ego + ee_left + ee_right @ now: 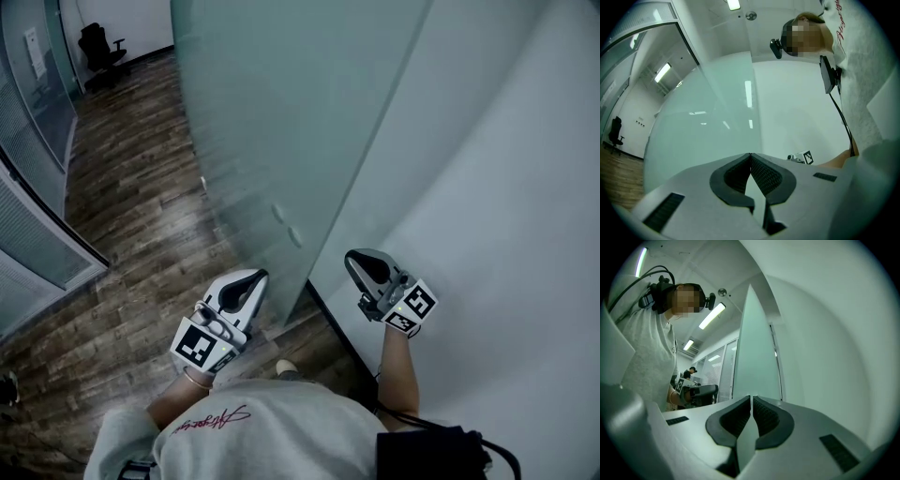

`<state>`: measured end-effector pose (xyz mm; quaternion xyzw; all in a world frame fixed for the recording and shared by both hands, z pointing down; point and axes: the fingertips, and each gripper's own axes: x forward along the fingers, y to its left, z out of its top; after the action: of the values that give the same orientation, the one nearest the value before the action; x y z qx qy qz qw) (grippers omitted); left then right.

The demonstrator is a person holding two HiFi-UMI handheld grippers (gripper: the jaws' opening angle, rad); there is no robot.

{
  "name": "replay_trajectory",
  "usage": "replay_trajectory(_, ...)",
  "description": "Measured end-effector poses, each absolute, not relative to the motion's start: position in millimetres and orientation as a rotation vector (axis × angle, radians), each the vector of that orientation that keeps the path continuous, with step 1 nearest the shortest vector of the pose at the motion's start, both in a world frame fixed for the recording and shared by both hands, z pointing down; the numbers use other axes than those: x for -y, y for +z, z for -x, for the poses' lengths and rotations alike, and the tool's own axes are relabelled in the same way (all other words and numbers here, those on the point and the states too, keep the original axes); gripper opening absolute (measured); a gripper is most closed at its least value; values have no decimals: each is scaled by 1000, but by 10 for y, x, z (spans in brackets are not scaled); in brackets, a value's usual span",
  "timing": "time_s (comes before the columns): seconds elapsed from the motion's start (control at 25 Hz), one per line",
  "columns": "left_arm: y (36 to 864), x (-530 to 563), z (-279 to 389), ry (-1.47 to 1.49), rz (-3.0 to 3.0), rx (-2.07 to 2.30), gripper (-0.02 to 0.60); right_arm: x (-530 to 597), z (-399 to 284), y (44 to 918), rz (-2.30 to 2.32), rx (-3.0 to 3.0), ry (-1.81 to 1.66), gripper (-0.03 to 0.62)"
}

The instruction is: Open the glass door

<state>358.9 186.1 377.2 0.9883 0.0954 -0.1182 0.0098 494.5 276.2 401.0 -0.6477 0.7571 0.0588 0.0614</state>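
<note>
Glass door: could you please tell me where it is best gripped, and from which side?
Likely the door's free upright edge, taken edge-on from the near side, one jaw on each face: the pane is thin and flat and no handle shows. The right tongs, beside that edge, are shut and must open first.

- Head view: dim, cool grey-green cast; diffuse light, only faint shadows on wood floor [141,206].
- Gripper views: fisheye, lines bent twd edges, black corners.
- Ceiling strip lights [711,316] blown out; streak reflections on glass door [703,122].
- Foreground slightly soft.
</note>
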Motion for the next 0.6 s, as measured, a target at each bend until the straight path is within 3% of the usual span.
replay_trajectory(0.6,3717,-2109,-3320,-380,-3038,-494,12,-3249,-4221,3871,2078,-2159,225,31)
